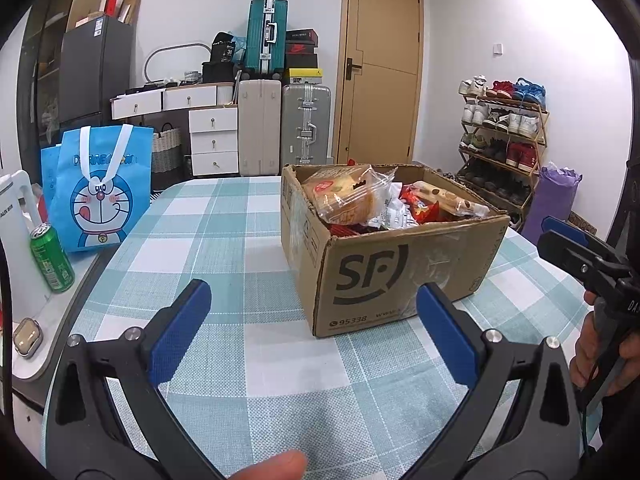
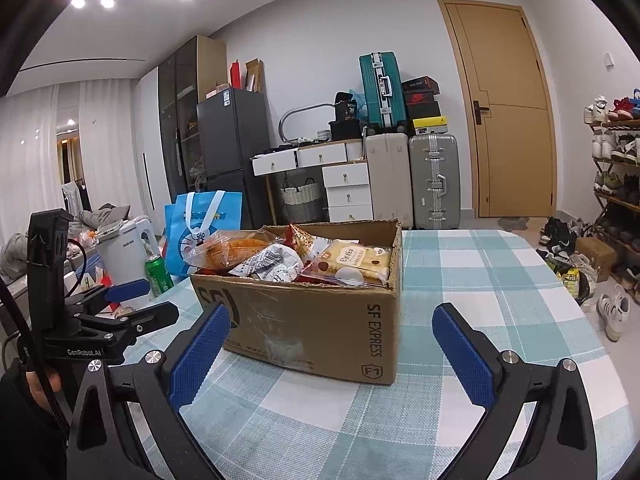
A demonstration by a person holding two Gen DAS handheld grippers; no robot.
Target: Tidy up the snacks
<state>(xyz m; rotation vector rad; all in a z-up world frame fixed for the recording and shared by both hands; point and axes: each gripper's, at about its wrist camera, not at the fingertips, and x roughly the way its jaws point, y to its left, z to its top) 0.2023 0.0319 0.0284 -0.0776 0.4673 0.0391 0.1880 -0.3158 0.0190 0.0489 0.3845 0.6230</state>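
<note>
A cardboard box (image 1: 384, 280) marked SF is seen standing on the checked tablecloth (image 1: 224, 264) of the table, filled to the brim with wrapped snacks (image 1: 348, 196). A clear packet of orange-brown cake (image 2: 236, 250) is noted at the left of the heap, a pale yellow packet (image 2: 360, 258) at the right, red and white wrappers between them. The box is located just beyond the left gripper (image 1: 314, 336), ahead and slightly right of its gap, and directly beyond the right gripper (image 2: 330, 348). Both grippers are observed spread wide, blue pads well apart, with nothing held between them; neither is in contact with the box.

The lower contents of the box are hidden by the top layer and the box walls. Print on most wrappers cannot be read. The near part of each gripper is cut off by the frame edge.

At the far left, off the cloth, a green can (image 1: 52, 258) and a blue cartoon bag (image 1: 102, 192) are recorded, with a white appliance (image 2: 128, 256) beside them. Suitcases (image 1: 280, 120), white drawers (image 1: 214, 136) and a door (image 1: 380, 64) are seen at the far wall, a shoe rack (image 1: 504, 140) at the right. No object stands between either gripper and the box.
</note>
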